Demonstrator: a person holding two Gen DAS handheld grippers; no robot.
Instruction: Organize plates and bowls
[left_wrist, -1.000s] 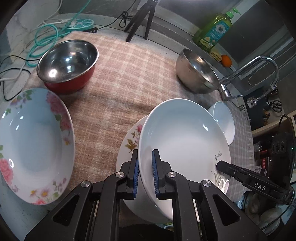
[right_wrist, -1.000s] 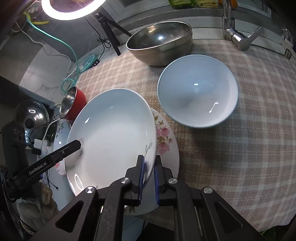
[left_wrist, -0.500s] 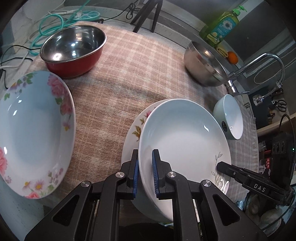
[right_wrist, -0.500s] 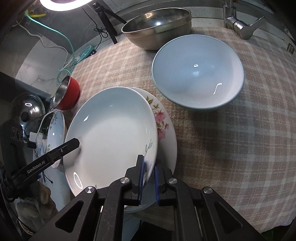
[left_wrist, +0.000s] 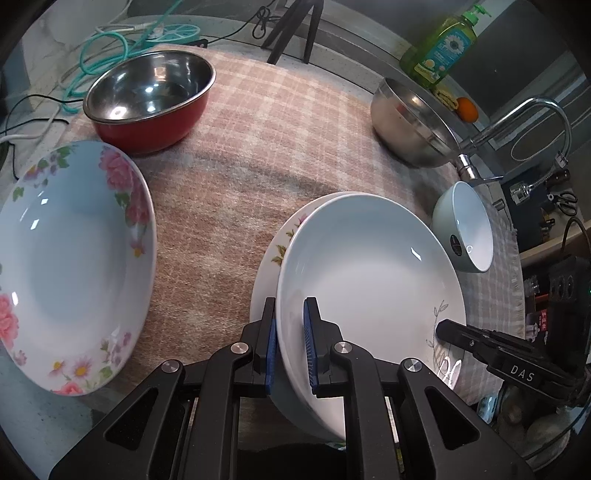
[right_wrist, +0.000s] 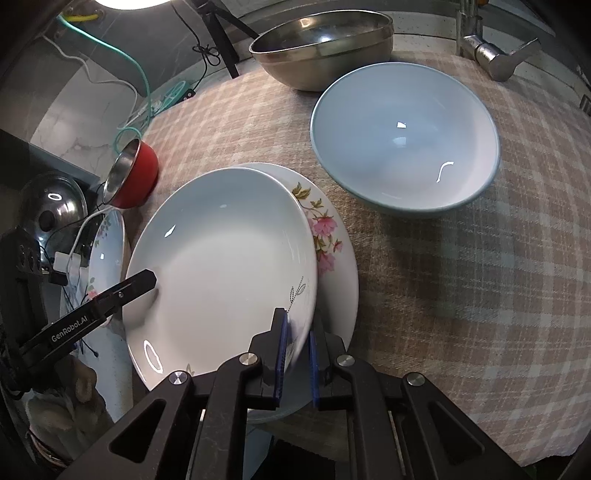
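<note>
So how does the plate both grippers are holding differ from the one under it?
The held plate is nearly plain white with a thin grey sprig near the rim; the lower plate carries pink flowers and green leaves. The held plate is clamped at opposite rims by the left gripper and right gripper; the lower plate lies on the checked cloth, ungripped and mostly covered. Both are round, white and glossy.

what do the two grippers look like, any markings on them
Both are matte black, angular frames with triangular cutouts and silver round bolts, and blue ribbed pads line the fingers. The left gripper reads "GenRobot.AI" in white along one finger; the right gripper reads "DAS". No sleeves or cables show.
</note>
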